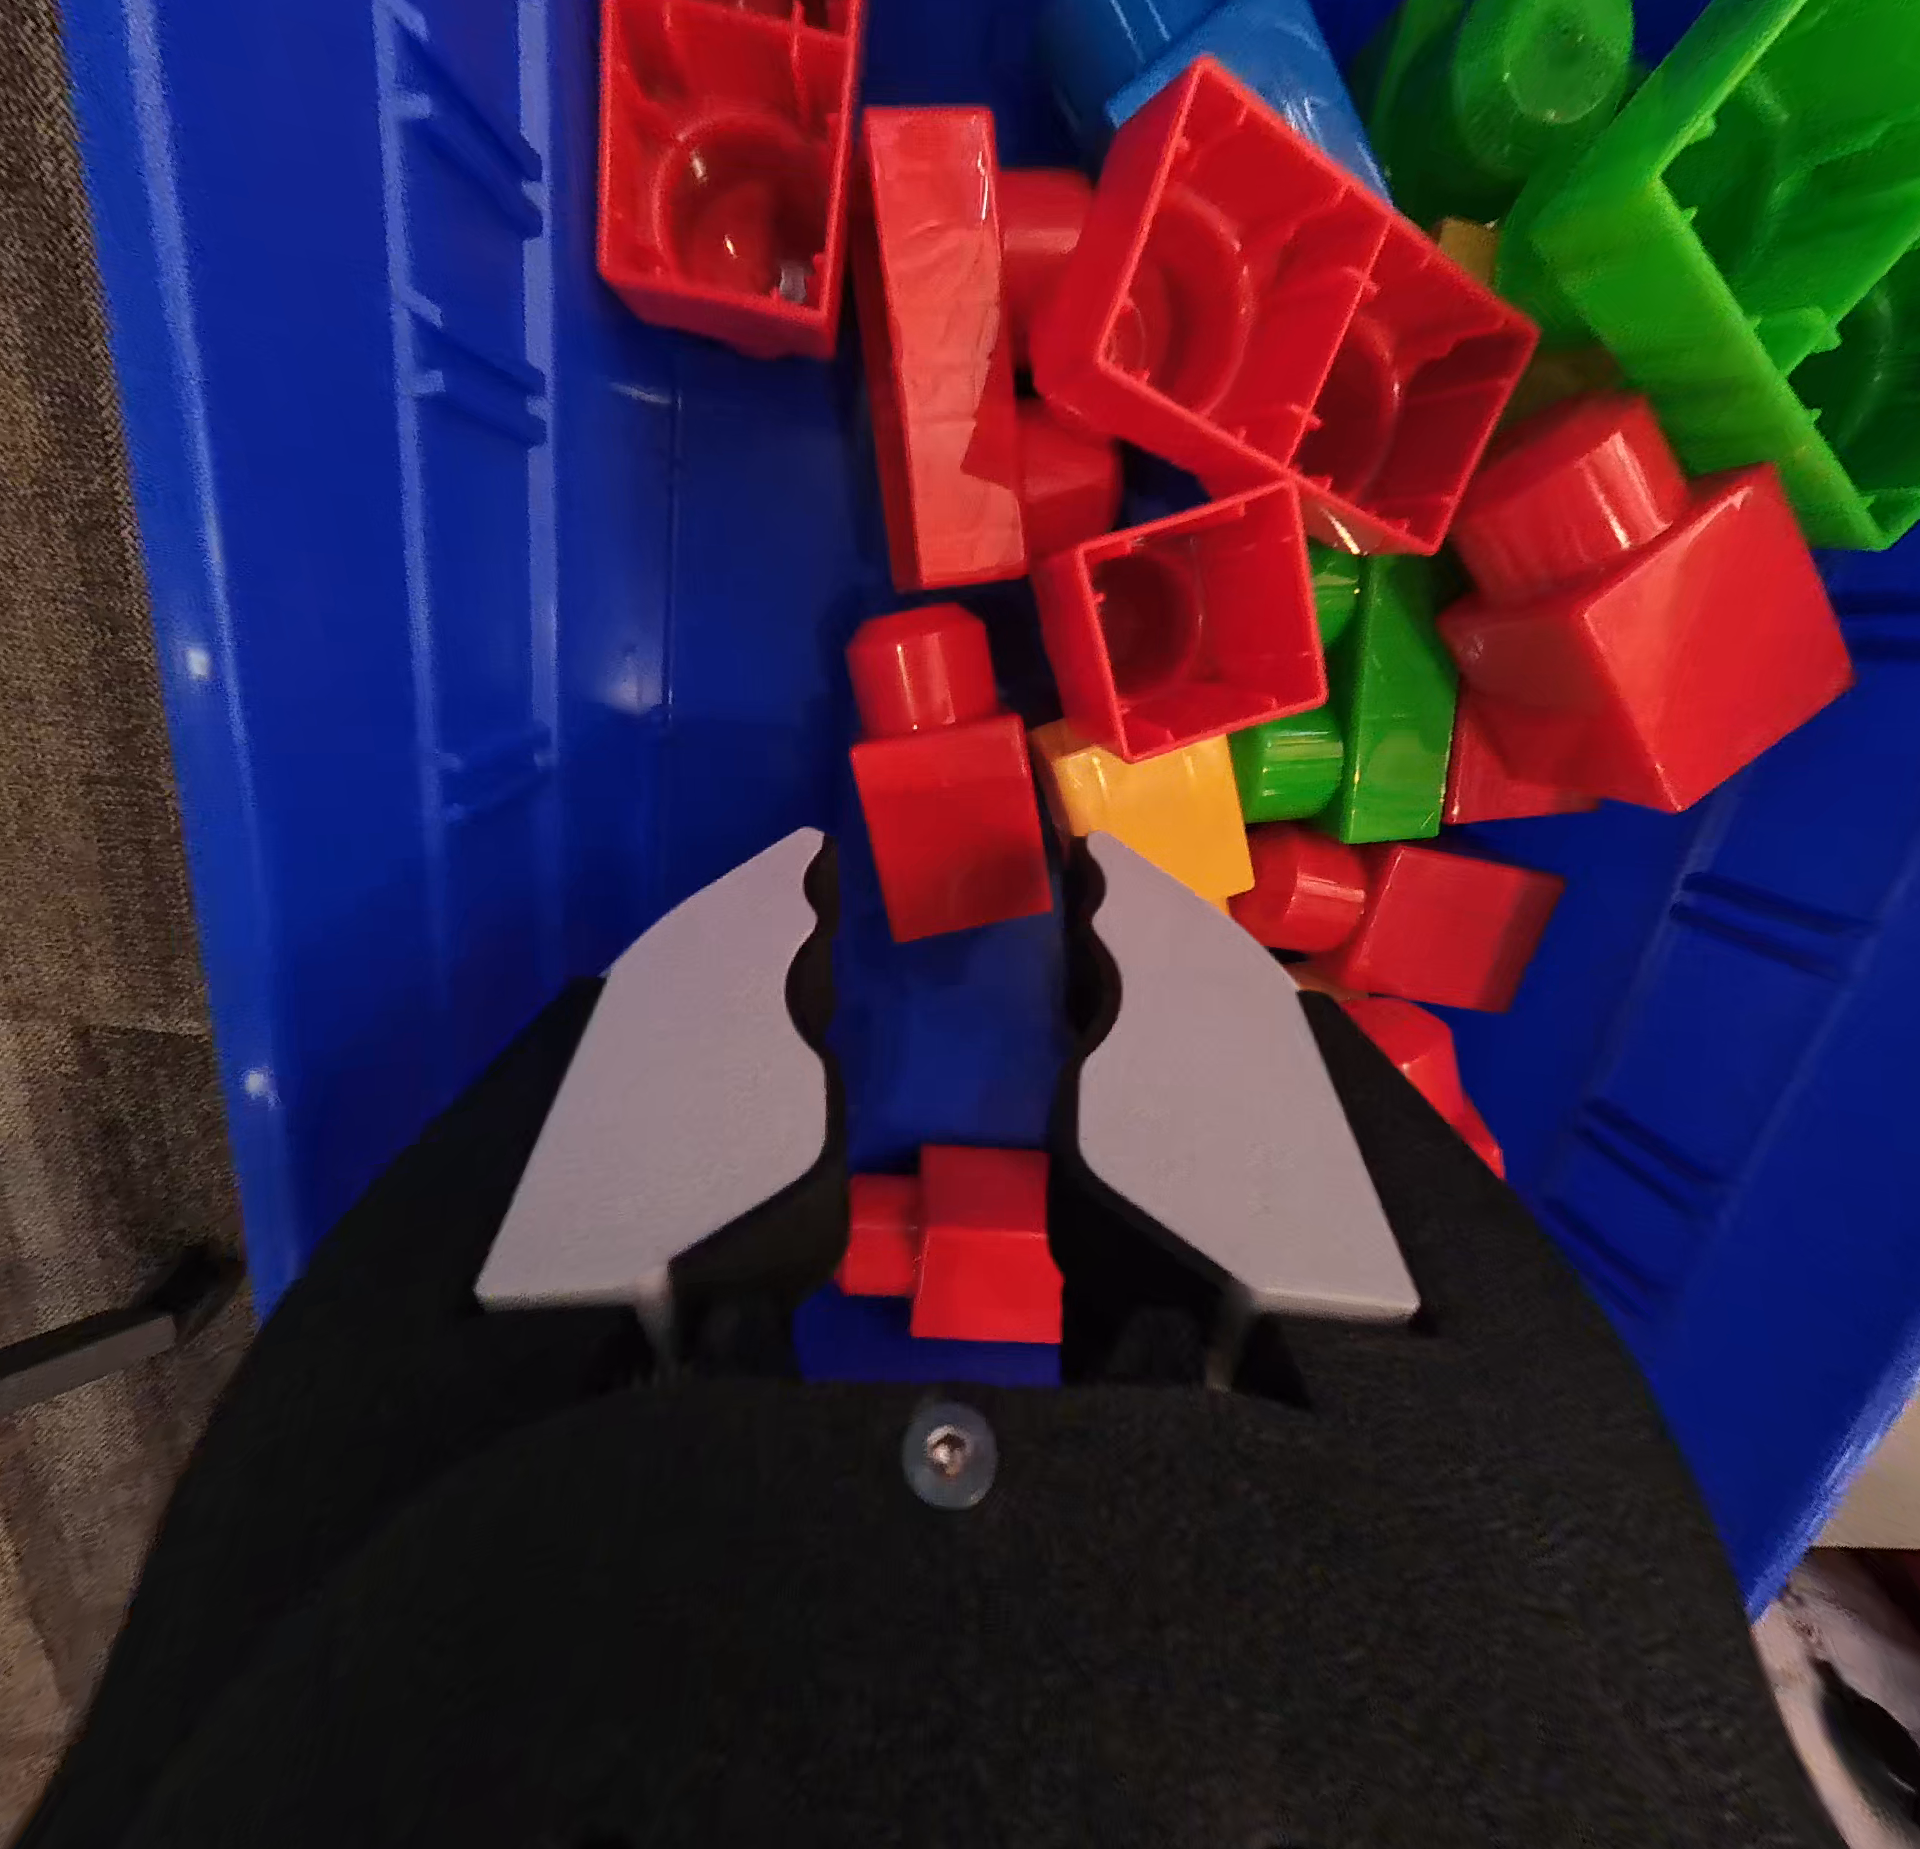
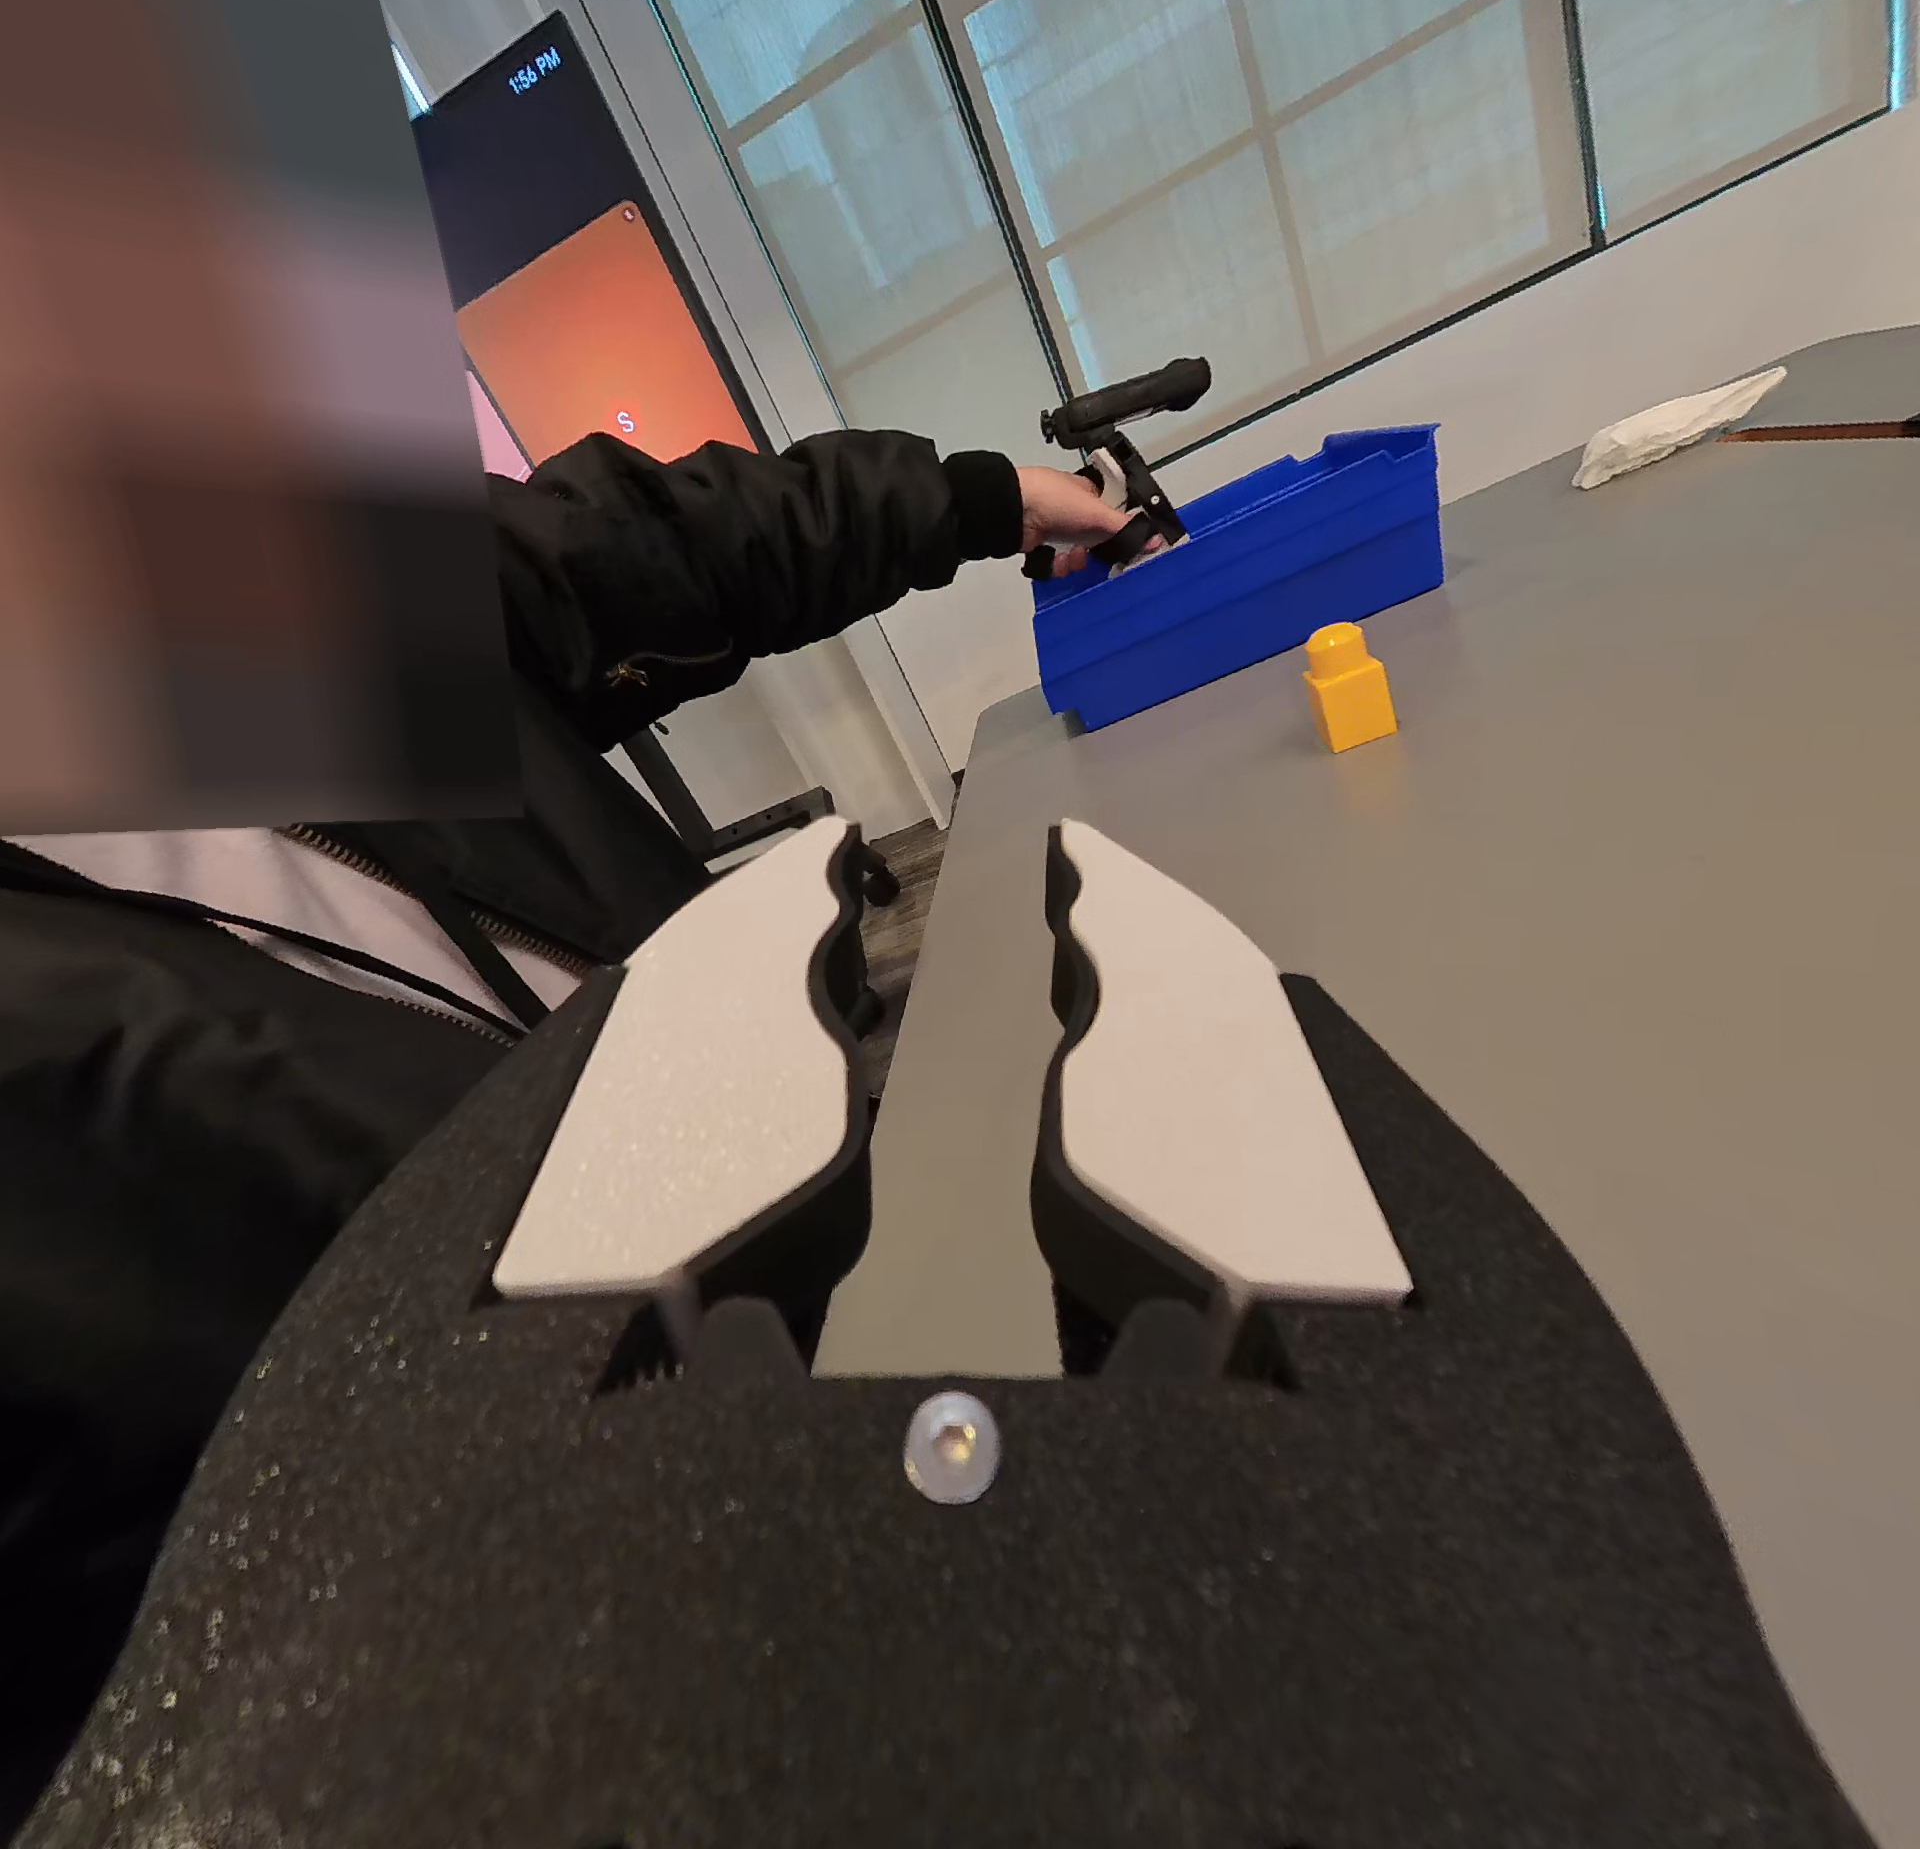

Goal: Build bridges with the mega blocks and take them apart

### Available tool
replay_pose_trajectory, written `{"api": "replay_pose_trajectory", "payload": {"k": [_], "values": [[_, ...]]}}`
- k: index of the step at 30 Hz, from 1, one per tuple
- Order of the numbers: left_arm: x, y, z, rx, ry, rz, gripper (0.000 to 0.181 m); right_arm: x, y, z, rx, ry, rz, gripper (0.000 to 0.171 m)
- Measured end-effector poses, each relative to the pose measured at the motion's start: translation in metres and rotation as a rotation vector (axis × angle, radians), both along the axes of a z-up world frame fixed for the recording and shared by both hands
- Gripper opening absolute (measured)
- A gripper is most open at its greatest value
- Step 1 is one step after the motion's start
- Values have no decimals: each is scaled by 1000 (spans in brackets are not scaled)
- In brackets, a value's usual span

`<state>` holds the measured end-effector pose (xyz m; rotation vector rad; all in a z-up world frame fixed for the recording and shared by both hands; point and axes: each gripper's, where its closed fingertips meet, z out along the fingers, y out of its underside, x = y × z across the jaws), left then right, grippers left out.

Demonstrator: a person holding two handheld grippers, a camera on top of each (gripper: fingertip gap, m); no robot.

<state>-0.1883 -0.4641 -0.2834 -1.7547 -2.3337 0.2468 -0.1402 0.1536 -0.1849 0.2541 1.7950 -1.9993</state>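
Red single-stud block (image 1: pixel 948 773) just ahead of left gripper (image 1: pixel 954 869), spread, empty; right gripper (image 2: pixel 948 854) spread, empty.

Bright clock digits and one letter on the wall screen (image 2: pixel 582 272)

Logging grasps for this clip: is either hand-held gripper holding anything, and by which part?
Nothing is held. The left hand-held gripper is open inside the blue bin, its fingers either side of a small red block. The right hand-held gripper is open and empty.
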Motion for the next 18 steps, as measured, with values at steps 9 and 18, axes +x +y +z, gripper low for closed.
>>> {"api": "replay_pose_trajectory", "payload": {"k": [9,18], "values": [[2,-10,-10,-52,-68,14,52,2,2,2,-3,11,5,33],[-1,-14,-14,-98,-22,-33,36,2,0,3,-6,6,13,33]]}}
